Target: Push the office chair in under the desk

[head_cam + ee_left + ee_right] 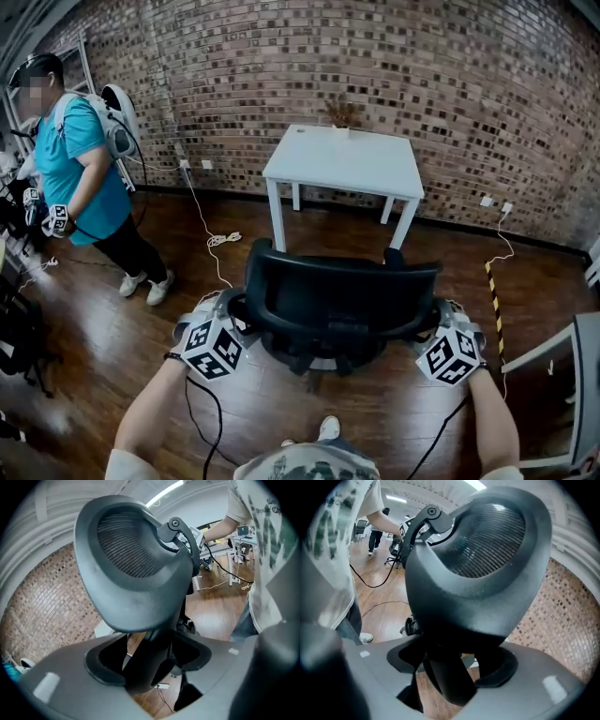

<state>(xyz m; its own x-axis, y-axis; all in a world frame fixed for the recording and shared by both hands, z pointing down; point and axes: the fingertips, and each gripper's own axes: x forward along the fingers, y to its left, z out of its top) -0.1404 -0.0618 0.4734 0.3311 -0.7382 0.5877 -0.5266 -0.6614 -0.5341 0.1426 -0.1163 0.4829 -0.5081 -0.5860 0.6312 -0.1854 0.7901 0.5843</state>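
Observation:
A black office chair [337, 300] stands on the wood floor with its back to me, a little short of the white desk [347, 159] by the brick wall. My left gripper [228, 314] is at the left edge of the backrest and my right gripper [439, 319] at the right edge. In the left gripper view the chair's mesh back [136, 564] fills the picture, and a black rim piece fills the gap between that gripper's [149, 667] jaws. The right gripper view shows the same: the backrest [478, 573] looms above and its rim sits tight in the right gripper [450, 667].
A person in a teal shirt [80, 159] stands at the far left. A white cable [220, 239] runs over the floor left of the desk. Yellow-black tape [494, 295] lies at the right, near a grey table's edge [572, 375].

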